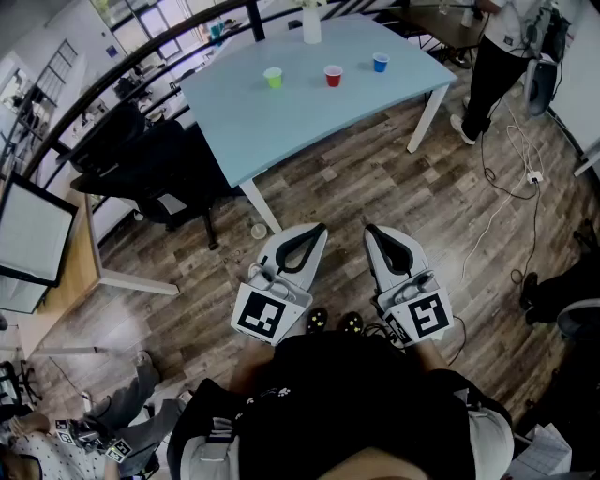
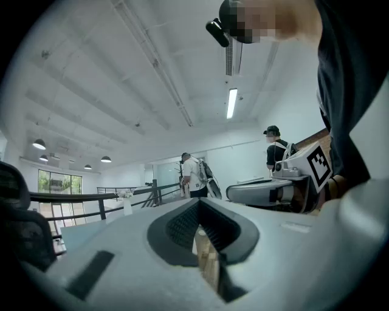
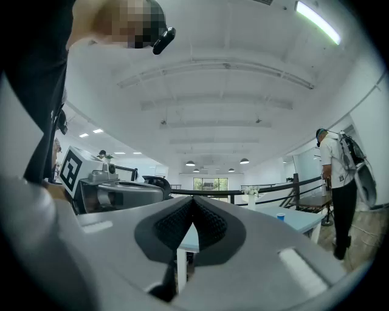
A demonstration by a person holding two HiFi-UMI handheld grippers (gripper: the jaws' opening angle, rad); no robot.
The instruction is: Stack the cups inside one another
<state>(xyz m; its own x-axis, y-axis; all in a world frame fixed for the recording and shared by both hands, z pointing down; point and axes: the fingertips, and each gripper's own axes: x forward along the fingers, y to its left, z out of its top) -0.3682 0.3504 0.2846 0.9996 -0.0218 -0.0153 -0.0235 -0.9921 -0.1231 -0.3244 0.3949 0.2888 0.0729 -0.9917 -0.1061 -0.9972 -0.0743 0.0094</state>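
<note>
The green cup [image 1: 273, 78], red cup [image 1: 333, 76] and blue cup [image 1: 380, 63] stand apart in a row on the light blue table [image 1: 244, 122], with maybe a white vase [image 1: 311, 23] behind them. Well back from the table, the left gripper [image 1: 317, 230] and right gripper [image 1: 371, 230] are both pressed together, holding nothing.

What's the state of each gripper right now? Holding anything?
Left gripper: closed, jaws together, holding nothing.
Right gripper: closed, jaws together, holding nothing.
</note>
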